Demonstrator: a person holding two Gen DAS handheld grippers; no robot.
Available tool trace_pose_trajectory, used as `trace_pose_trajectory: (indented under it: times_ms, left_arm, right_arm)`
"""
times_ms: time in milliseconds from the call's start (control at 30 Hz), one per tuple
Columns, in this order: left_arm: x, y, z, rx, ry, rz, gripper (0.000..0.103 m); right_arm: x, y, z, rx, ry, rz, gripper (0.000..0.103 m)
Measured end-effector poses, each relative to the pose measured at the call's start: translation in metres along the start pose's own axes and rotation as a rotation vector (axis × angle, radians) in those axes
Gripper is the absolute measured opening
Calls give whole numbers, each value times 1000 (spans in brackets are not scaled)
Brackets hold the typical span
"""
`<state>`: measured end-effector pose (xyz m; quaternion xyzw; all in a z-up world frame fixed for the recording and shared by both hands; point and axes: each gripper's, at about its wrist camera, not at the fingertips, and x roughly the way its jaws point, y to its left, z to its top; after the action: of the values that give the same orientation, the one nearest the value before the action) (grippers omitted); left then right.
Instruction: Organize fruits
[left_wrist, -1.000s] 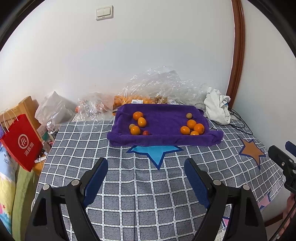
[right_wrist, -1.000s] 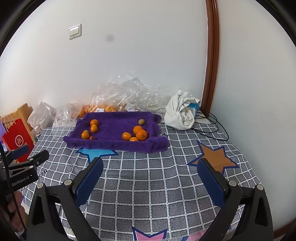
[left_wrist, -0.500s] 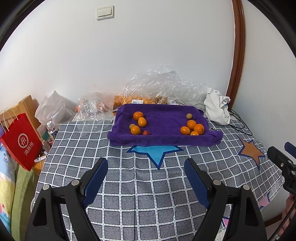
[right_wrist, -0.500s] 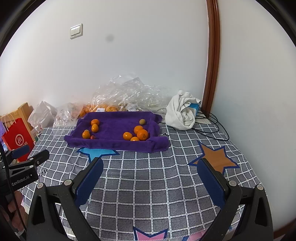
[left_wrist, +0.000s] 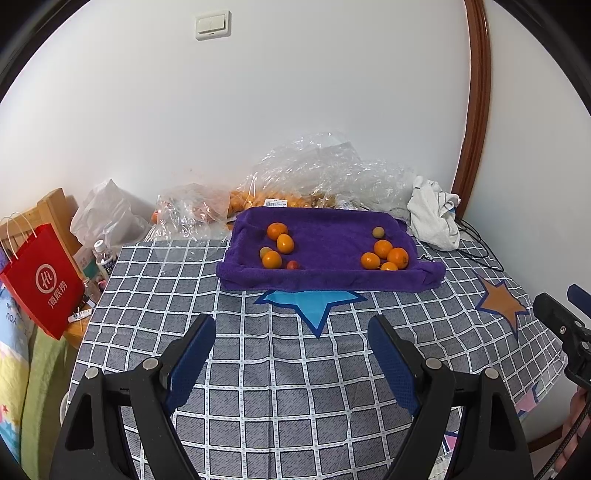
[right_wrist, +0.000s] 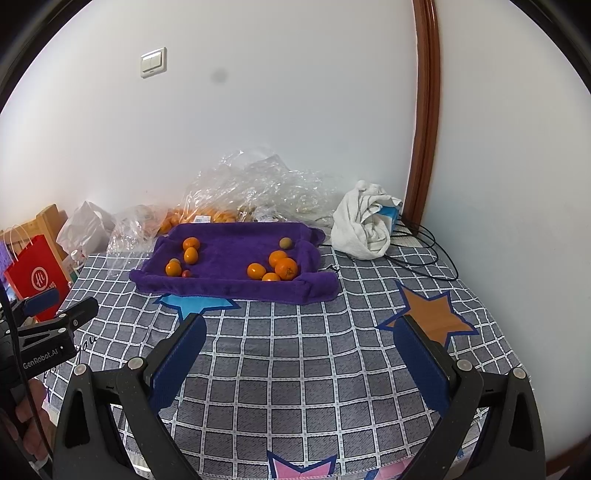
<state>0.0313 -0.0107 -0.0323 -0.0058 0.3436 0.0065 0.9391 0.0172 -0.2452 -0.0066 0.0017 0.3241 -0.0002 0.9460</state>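
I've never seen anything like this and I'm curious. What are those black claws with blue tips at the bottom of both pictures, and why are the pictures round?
Those claws are two grabbing tools that a person holds, one in each hand. Each tool has a small camera that looks forward between its two fingers, and its wide lens bends the picture round. One picture comes from the left gripper, the other from the right gripper. Each camera also catches the other tool at its edge. Both are open and hold nothing. They hang over a table with a checked cloth with stars on it. Further back lies a purple towel shaped like a tray. On it sit two little groups of fruit, a left group and a right group, mostly orange. Behind are clear plastic bags, and to the right a crumpled white cloth.
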Motion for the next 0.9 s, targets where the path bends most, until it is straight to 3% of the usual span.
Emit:
trace_pose_trajectory:
  times_ms: [900]
  left_arm:
    - [0, 1, 0, -10, 1, -2, 84]
  right_arm:
    - [2, 2, 1, -4, -4, 6, 100]
